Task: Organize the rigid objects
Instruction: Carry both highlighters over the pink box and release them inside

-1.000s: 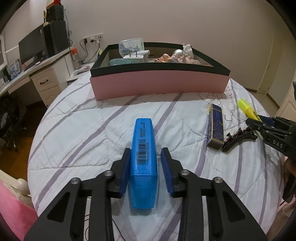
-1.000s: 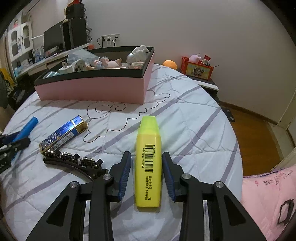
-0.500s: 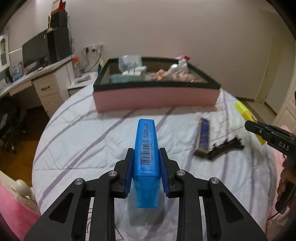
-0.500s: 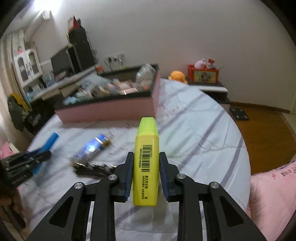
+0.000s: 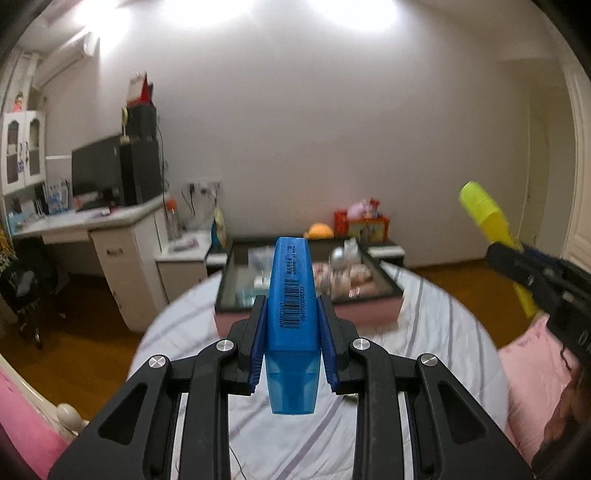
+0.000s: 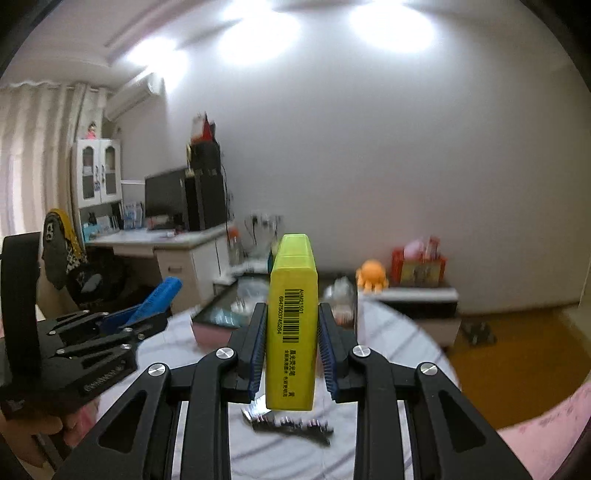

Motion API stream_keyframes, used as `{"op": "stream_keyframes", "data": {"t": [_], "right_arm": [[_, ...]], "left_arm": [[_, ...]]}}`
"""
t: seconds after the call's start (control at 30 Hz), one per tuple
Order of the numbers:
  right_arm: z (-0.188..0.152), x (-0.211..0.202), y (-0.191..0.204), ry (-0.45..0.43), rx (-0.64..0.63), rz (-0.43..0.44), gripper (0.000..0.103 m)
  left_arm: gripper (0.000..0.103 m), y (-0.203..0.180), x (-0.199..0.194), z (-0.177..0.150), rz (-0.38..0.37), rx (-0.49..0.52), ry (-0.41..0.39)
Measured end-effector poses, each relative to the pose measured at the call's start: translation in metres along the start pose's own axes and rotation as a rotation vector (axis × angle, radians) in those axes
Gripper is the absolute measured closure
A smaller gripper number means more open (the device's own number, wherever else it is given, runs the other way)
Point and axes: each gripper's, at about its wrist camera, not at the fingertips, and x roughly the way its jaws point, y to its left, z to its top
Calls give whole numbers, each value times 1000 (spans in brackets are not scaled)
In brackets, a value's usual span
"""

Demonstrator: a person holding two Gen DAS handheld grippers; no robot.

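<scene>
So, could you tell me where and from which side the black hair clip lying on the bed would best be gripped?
Grip the black hair clip across its narrow middle, coming down from above. It lies flat on the quilt as a long, thin, slightly curved strip, so jaws closing across its short width should hold it best. It is blurred, so its teeth cannot be made out.

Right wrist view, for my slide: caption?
Right gripper shut on yellow rectangular plastic highlighter, raised above striped bed.

A plain white wall (image 6: pixel 369 177) under bright ceiling lights (image 6: pixel 391 26), wooden floor (image 6: pixel 517 354) at right. Along the left, a white desk (image 6: pixel 177 243) with a dark monitor (image 6: pixel 164 197), a glass-fronted white cabinet (image 6: pixel 96 170), a curtain (image 6: pixel 33 155) and an air conditioner (image 6: pixel 136 94)
</scene>
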Motion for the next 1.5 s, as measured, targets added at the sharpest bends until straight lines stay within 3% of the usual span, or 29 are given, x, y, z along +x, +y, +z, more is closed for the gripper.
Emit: {"op": "stream_keyframes", "data": {"t": [0.43, 0.97, 1.23, 1.5], "right_arm": [[37, -19, 23, -77, -32, 28, 76], [38, 5, 17, -52, -38, 37, 76], [42, 60, 2, 11, -41, 39, 76], [22, 165, -30, 224, -49, 16, 76]], "left_arm": [[77, -11, -51, 43, 9, 58, -147], [76, -13, -22, 49, 27, 89, -110], [76, -7, 48, 60, 16, 112, -35], [77, 4, 161, 64, -2, 129, 126]]}}
